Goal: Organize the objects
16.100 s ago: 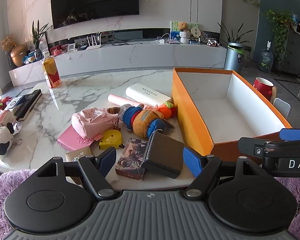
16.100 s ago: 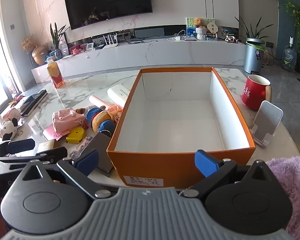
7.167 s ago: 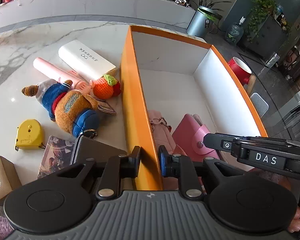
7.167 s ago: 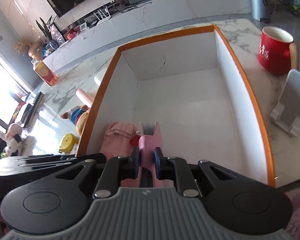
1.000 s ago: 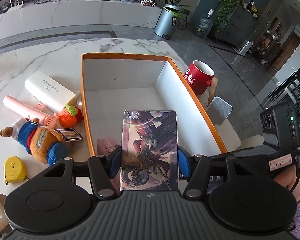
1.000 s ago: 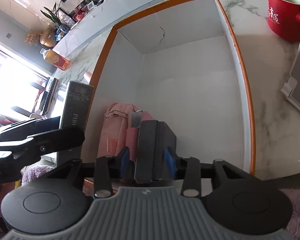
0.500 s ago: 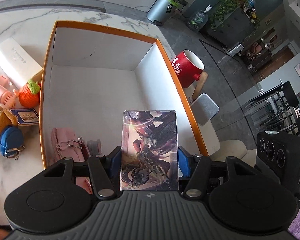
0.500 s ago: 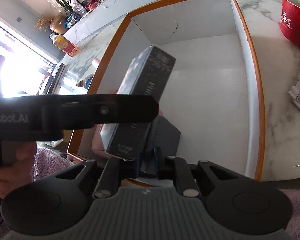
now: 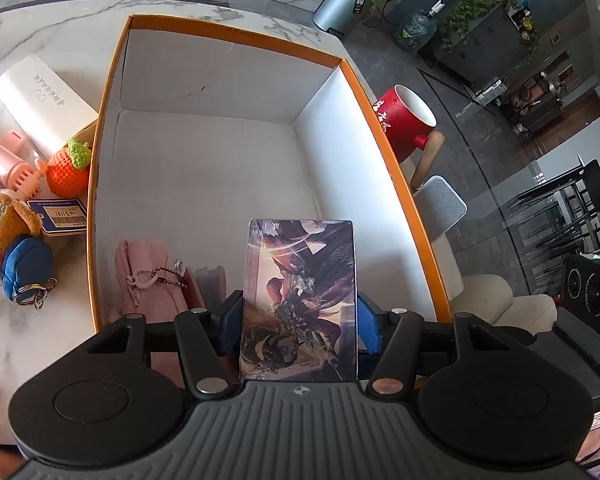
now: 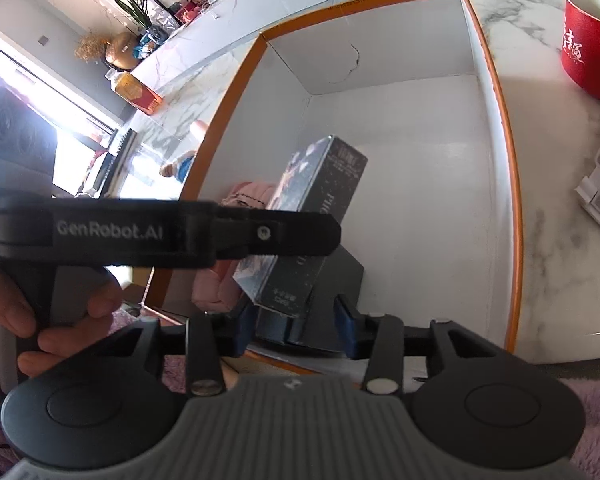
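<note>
My left gripper (image 9: 298, 330) is shut on an illustrated card box (image 9: 300, 300) and holds it upright over the near end of the orange box (image 9: 100, 128). The card box also shows in the right wrist view (image 10: 312, 224), tilted inside the orange box (image 10: 236, 92). A pink pouch (image 9: 144, 276) and a pink wallet (image 9: 210, 280) lie at the near left inside. My right gripper (image 10: 296, 326) is open at the near wall, its fingers either side of a dark grey box (image 10: 336, 300) that stands in the orange box.
Outside the box on the left lie a white power bank (image 9: 44, 104), an orange knitted toy (image 9: 68, 168), a pink tube (image 9: 4, 152) and a plush bear (image 9: 12, 240). A red mug (image 9: 404, 124) and a grey phone stand (image 9: 440, 208) stand on the right.
My left gripper has carried the card box further over the orange box and lower, near the dark grey box. My right gripper has opened.
</note>
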Action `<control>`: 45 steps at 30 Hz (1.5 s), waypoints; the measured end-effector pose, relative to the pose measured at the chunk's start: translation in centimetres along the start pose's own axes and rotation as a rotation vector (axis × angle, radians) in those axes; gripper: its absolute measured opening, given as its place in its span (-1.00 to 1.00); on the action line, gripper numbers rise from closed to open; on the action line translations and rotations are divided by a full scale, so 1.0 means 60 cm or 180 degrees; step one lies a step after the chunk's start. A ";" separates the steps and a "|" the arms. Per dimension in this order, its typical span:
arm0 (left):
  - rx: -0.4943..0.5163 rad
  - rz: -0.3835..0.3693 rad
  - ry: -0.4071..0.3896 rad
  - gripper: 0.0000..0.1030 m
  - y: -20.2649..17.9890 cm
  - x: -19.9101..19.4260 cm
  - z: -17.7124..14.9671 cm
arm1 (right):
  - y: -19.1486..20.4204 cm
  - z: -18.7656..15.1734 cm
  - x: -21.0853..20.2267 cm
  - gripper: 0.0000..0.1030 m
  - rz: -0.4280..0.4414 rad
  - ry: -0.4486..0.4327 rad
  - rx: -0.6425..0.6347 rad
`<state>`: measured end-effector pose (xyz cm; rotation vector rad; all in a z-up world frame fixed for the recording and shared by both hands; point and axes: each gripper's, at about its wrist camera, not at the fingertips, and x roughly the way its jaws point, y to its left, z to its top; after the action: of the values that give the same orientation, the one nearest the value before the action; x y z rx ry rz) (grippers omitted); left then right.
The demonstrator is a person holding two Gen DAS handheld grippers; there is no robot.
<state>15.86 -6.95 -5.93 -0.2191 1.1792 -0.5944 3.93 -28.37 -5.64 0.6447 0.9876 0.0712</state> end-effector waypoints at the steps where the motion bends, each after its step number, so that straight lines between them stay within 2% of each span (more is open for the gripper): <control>1: 0.0039 0.0034 -0.0008 0.30 -0.002 -0.001 -0.001 | 0.001 0.001 -0.004 -0.11 0.0015 -0.0025 0.0003; 4: 0.0111 0.0070 -0.0023 0.30 -0.004 -0.002 -0.006 | -0.002 0.003 -0.025 -0.07 0.0026 -0.0179 0.0039; 6: 0.0111 0.0074 -0.0034 0.30 -0.002 -0.003 -0.007 | -0.009 0.006 -0.032 -0.10 -0.0004 -0.0240 0.0110; 8: 0.0116 0.0083 -0.0033 0.31 -0.002 -0.001 -0.007 | -0.019 0.007 -0.032 -0.31 0.0104 -0.0216 0.0229; 13: 0.0159 0.0057 -0.0072 0.38 0.004 -0.006 -0.013 | -0.035 0.002 -0.022 -0.35 0.0213 -0.0151 0.0450; 19: 0.0275 -0.0025 -0.0122 0.40 0.008 -0.028 -0.014 | -0.035 0.001 -0.020 -0.36 0.0224 -0.0144 0.0435; 21: 0.0385 0.0098 -0.0191 0.57 0.005 -0.043 -0.014 | -0.035 0.001 -0.019 -0.35 0.0221 -0.0149 0.0438; 23: 0.0536 0.0214 -0.0246 0.58 0.002 -0.059 -0.015 | -0.034 0.002 -0.018 -0.35 0.0221 -0.0147 0.0439; 26: 0.0841 0.0288 -0.0113 0.58 -0.001 -0.069 -0.023 | -0.040 0.001 -0.019 -0.35 0.0246 -0.0166 0.0508; 31: 0.1300 0.0666 0.0066 0.52 -0.021 -0.050 -0.047 | -0.042 0.004 -0.014 -0.36 0.0263 -0.0148 0.0562; 35: 0.1424 0.0745 0.0149 0.57 -0.030 -0.046 -0.042 | -0.044 0.004 -0.016 -0.36 0.0245 -0.0160 0.0587; 37: 0.1609 0.0827 0.0194 0.58 -0.038 -0.043 -0.042 | -0.044 0.004 -0.017 -0.36 0.0241 -0.0160 0.0599; 41: 0.1972 0.0965 0.0391 0.45 -0.046 -0.034 -0.046 | -0.048 0.002 -0.020 -0.36 0.0262 -0.0163 0.0667; 43: 0.1991 0.0918 0.0537 0.39 -0.042 -0.021 -0.044 | -0.051 -0.001 -0.020 -0.36 0.0276 -0.0163 0.0682; 45: 0.2023 0.0908 0.0620 0.41 -0.042 -0.012 -0.038 | -0.051 -0.002 -0.019 -0.36 0.0284 -0.0163 0.0686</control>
<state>12.78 -8.33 -5.07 0.5490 1.1237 -0.7161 2.50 -31.21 -6.49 0.8843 0.9239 0.0269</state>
